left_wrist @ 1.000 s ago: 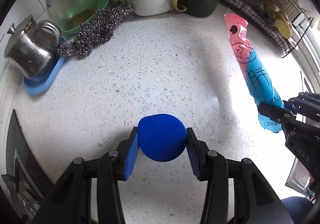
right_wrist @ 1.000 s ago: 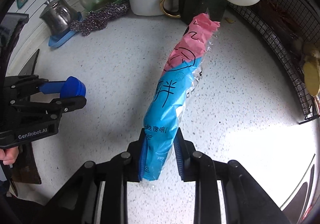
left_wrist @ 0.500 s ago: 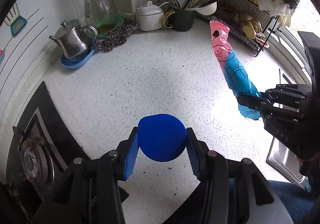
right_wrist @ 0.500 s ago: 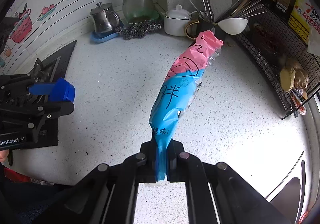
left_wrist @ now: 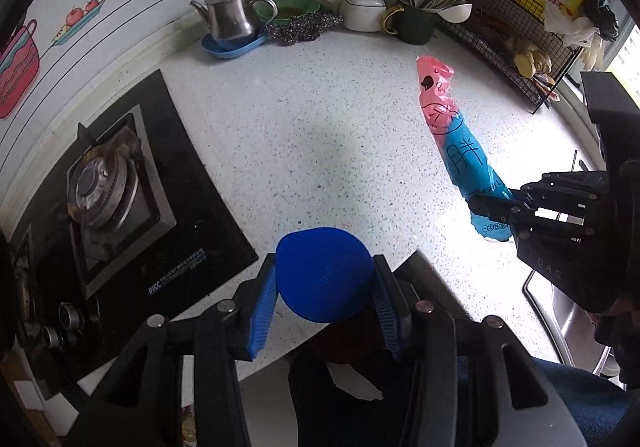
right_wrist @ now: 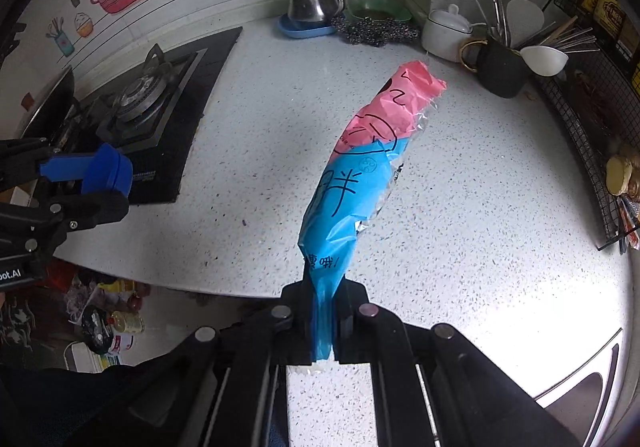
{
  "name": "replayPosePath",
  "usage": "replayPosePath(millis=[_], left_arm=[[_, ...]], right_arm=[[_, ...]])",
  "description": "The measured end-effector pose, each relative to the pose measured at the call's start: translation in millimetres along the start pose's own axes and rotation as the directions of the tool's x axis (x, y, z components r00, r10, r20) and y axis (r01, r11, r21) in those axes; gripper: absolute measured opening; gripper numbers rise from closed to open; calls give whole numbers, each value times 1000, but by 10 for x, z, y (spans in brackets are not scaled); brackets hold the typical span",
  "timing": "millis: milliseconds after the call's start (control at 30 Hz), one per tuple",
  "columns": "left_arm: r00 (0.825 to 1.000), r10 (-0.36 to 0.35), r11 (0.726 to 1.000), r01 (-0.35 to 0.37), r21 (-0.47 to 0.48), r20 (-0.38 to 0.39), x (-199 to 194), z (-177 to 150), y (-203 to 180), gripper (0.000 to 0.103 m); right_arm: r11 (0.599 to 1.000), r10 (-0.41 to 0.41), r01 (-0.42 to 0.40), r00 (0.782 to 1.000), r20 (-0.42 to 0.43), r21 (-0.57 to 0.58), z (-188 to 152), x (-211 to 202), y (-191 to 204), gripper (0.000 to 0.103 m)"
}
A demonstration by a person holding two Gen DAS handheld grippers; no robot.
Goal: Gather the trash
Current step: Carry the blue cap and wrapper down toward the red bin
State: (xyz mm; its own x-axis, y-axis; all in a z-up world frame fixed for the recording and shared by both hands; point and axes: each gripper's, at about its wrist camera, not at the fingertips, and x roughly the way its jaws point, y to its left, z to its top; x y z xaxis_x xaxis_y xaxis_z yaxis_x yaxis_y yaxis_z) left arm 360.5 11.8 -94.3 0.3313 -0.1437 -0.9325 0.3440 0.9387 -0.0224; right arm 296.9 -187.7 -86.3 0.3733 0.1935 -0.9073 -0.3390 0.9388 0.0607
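Observation:
My left gripper [left_wrist: 323,307] is shut on a round blue cap [left_wrist: 325,273], held in the air above the front edge of the white speckled counter [left_wrist: 312,119]. The cap also shows in the right wrist view [right_wrist: 107,169], at the left. My right gripper [right_wrist: 323,323] is shut on the blue end of a long pink and blue plastic wrapper [right_wrist: 360,171], which sticks out forward above the counter. The wrapper also shows in the left wrist view [left_wrist: 456,143], held by the right gripper [left_wrist: 490,207].
A gas hob [left_wrist: 108,191] lies at the left. A steel teapot [left_wrist: 230,15], steel wool [left_wrist: 302,27], a white lidded pot [left_wrist: 364,9] and a mug of utensils [left_wrist: 416,21] stand at the back. A wire rack [left_wrist: 516,31] is at the right. A sink rim [right_wrist: 576,379] is lower right.
Both grippers have risen and drawn back from the counter with the cap and wrapper. The hob, the counter's front edge and the floor have come into view.

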Motion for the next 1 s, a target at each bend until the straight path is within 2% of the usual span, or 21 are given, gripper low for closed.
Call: replayPosePath(millis=[200, 500, 767, 1000], left_arm=[[1000, -3, 999, 4, -37, 19, -144, -325, 144, 43], [999, -19, 999, 21, -46, 35, -374, -886, 451, 43], [999, -48, 999, 48, -21, 6, -419, -1494, 622, 43], [996, -59, 998, 58, -17, -70, -254, -2039, 699, 43]], right_arm=[[999, 11, -11, 1000, 2, -37, -65, -38, 283, 4], [999, -2, 2, 1000, -1, -40, -304, -141, 907, 4], [1000, -15, 14, 1000, -18, -25, -635, -132, 1414, 4], [1000, -8, 9, 998, -67, 9, -987, 46, 1743, 4]])
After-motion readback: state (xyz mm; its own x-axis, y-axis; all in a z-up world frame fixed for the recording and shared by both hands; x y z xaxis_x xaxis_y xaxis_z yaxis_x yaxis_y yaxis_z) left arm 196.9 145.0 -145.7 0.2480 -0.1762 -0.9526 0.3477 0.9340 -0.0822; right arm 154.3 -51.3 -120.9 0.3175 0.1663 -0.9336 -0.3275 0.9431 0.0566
